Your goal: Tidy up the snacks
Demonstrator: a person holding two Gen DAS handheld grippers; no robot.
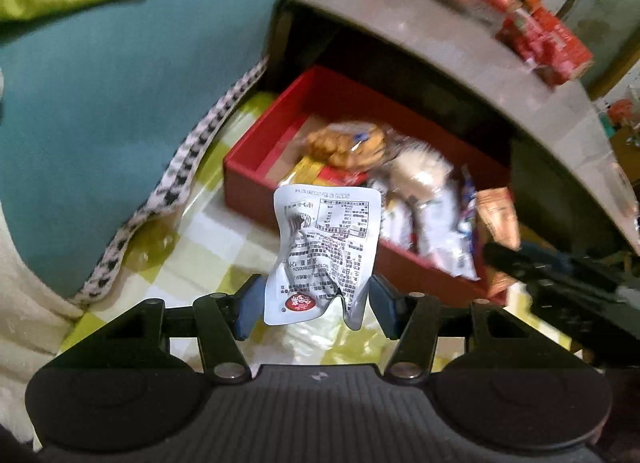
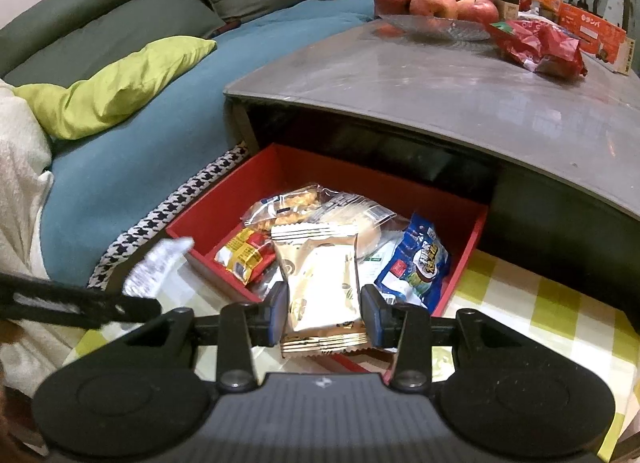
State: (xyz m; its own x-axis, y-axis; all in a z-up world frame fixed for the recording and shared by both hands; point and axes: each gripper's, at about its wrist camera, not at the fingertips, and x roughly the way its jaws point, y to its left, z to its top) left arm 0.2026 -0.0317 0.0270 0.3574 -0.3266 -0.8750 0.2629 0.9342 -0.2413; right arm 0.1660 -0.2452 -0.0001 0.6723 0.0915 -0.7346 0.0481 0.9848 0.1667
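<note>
My left gripper (image 1: 310, 303) is shut on a crumpled white snack packet (image 1: 324, 251) with printed text, held above the checked cloth just before the red box (image 1: 256, 147). That white packet (image 2: 156, 269) shows blurred at the left of the right wrist view. My right gripper (image 2: 325, 313) is shut on a beige snack packet (image 2: 320, 287) over the near edge of the red box (image 2: 208, 211). Several wrapped snacks lie inside the box, among them a pastry pack (image 1: 344, 145), a blue bag (image 2: 416, 263) and a yellow-red pack (image 2: 244, 253). The right gripper's arm (image 1: 560, 275) shows dark at the right.
The red box sits half under a grey table (image 2: 420, 79) that carries a glass dish of apples (image 2: 436, 3), red bags and an orange carton. A teal sofa (image 2: 132, 135) with a lime cushion (image 2: 112, 83) lies to the left. A green-checked cloth (image 2: 536, 303) covers the surface below.
</note>
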